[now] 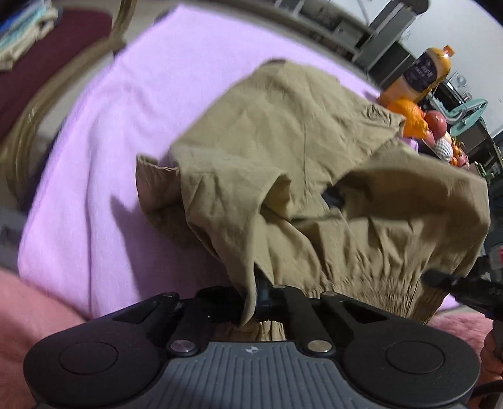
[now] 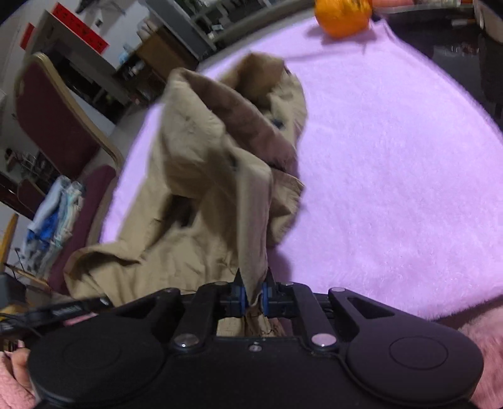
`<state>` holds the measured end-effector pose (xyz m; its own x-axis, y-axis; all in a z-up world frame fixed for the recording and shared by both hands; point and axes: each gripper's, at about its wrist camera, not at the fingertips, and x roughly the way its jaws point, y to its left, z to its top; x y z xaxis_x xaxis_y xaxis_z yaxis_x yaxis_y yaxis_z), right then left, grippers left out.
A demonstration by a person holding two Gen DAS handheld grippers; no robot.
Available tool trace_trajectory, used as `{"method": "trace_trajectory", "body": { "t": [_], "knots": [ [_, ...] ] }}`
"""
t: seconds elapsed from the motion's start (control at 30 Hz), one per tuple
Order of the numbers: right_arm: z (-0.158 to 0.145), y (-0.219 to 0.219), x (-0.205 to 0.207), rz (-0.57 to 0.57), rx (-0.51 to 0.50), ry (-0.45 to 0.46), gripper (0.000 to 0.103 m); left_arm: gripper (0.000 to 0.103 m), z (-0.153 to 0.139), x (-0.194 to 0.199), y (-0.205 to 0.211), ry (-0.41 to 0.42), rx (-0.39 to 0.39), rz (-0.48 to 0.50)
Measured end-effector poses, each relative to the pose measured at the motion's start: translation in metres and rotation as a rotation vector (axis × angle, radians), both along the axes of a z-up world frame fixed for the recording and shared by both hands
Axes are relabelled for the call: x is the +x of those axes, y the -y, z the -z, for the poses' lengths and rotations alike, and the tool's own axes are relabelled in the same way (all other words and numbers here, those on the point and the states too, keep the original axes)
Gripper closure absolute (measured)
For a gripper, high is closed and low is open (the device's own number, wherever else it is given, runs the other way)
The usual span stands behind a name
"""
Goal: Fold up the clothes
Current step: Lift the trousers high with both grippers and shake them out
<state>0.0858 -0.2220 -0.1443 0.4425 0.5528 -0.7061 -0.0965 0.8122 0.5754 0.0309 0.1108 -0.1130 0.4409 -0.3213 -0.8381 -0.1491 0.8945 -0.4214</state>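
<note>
Khaki garment [image 1: 283, 163] is seen crumpled on the lilac fleece cover [image 1: 103, 176] of the desk, partly lifted off it. Fabric is clamped between the closed jaws of the right gripper [image 2: 254, 294]. On the left gripper [image 1: 267, 299] the jaws are draped by cloth and appear shut on it. An orange [image 2: 341, 14] lies at the cover's far edge.

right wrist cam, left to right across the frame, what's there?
maroon chair → stack of folded clothes on its seat → khaki garment, pinched at the near edge by the right gripper → bare purple blanket, orange at its far edge.
</note>
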Motion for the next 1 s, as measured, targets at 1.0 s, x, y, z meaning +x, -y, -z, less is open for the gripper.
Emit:
{"method": "trace_trajectory", "body": {
  "t": [1.0],
  "knots": [
    [-0.467,0.059,-0.151,0.231,0.342,0.952,0.097,0.101,-0.381,-0.161,-0.033,1.029,-0.647,-0.085]
  ]
}}
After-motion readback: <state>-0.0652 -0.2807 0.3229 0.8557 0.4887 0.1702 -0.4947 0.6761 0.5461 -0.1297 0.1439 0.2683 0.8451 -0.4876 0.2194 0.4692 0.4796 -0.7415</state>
